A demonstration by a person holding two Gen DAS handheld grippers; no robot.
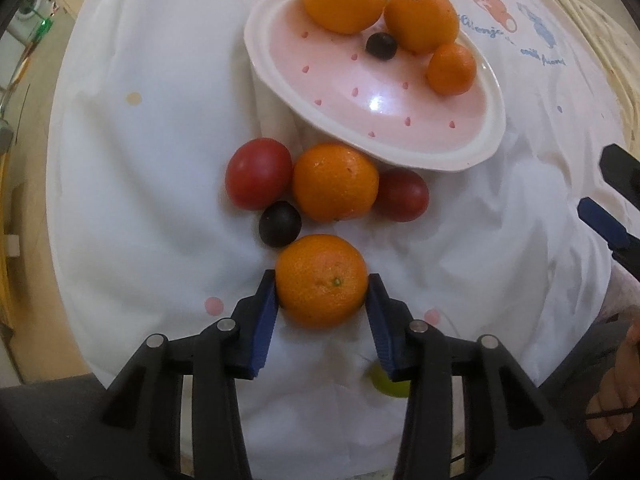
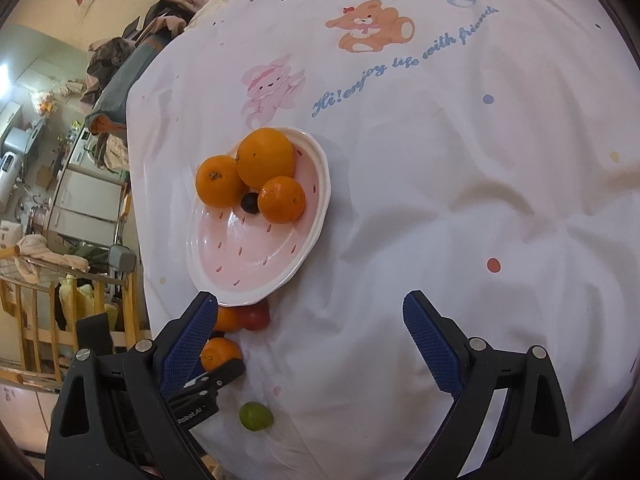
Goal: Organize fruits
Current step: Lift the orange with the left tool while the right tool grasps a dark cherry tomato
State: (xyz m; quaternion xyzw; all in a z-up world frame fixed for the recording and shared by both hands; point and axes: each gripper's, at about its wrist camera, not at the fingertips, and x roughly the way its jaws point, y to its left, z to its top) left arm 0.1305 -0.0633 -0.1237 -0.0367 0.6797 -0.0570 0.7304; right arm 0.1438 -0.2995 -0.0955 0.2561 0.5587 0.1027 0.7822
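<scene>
Right wrist: cloth (image 2: 440, 160) lettering "Hi!enjoy life with friends"

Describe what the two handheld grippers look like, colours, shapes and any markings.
Both are black plastic tools. The left gripper has two angular black fingers lined with ribbed dark-blue pads and round silver pivot pins on the linkage. The right gripper matches, with dark-blue textured pads. In the right wrist view, white lettering shows on the left gripper's body, too small to read surely.
</scene>
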